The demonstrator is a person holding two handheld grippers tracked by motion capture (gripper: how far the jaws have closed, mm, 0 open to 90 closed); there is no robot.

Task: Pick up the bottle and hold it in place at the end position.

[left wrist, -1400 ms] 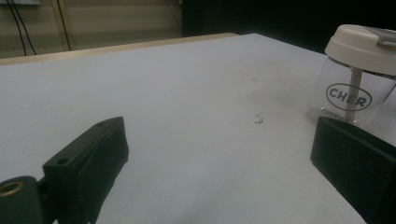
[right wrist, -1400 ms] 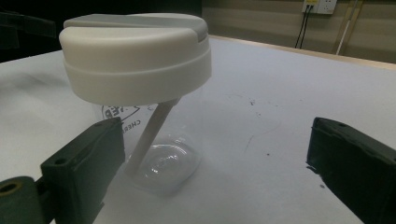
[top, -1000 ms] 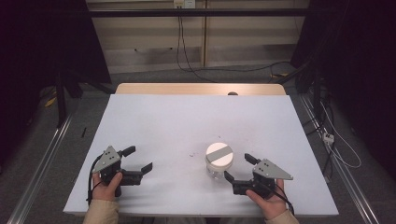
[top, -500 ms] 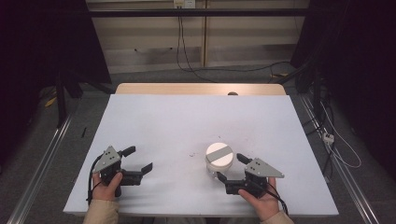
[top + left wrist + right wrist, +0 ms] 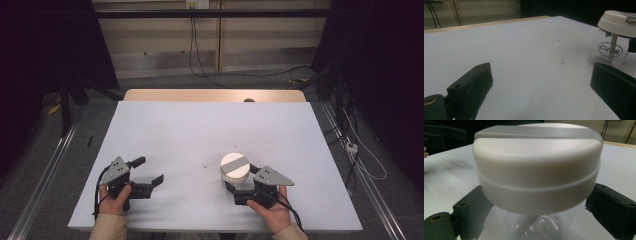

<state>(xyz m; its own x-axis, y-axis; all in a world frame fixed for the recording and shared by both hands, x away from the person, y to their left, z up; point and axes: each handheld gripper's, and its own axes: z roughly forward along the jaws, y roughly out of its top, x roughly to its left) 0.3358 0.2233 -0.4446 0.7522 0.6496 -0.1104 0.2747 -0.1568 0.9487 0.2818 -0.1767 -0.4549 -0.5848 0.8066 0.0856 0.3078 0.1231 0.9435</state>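
A clear round container (image 5: 234, 167) with a white lid and a grey bar handle stands on the white table (image 5: 200, 125), near the front and right of centre. My right gripper (image 5: 242, 178) reaches it from the front right, and its jaws have just been closing. In the right gripper view the container (image 5: 536, 170) sits between the two jaws of that gripper (image 5: 539, 195), which flank its clear bowl under the lid; I see no firm press. My left gripper (image 5: 150, 170) rests open at the front left with nothing in it. From the left gripper view (image 5: 541, 70) the container (image 5: 614, 42) stands far right.
A wooden strip (image 5: 215, 95) edges the table's far side. Cables lie on the floor behind and to the right. Metal rails run along both sides of the table. A small dark speck (image 5: 561, 61) marks the tabletop near the middle.
My right gripper has slid left and forward to the container, so its jaws now stand on either side of it and sit closer together. The left gripper has kept still.
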